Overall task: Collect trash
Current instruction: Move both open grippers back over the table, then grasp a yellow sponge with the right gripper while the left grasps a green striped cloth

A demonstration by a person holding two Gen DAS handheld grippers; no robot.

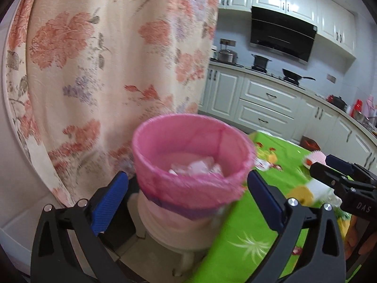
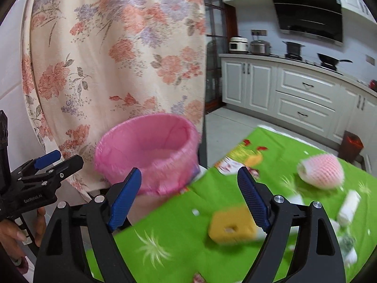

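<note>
The sponge (image 2: pixel 232 227) is lying on the green counter (image 2: pixel 183 214) low in the right wrist view, just left of the right claw's (image 2: pixel 189 201) right finger, almost between its wide-open, empty fingers. The bin (image 2: pixel 147 158) is sitting upper left. The left claw (image 1: pixel 187 192) is gaping wide, empty, straddling the bin.

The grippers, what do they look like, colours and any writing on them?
Both are black plastic frames with silver bolts and ribbed blue pads on the fingers. The left gripper carries small white "GenRobot.AI" lettering, read in the right wrist view; the right gripper shows "DAS" in the left wrist view. No cables visible.
</note>
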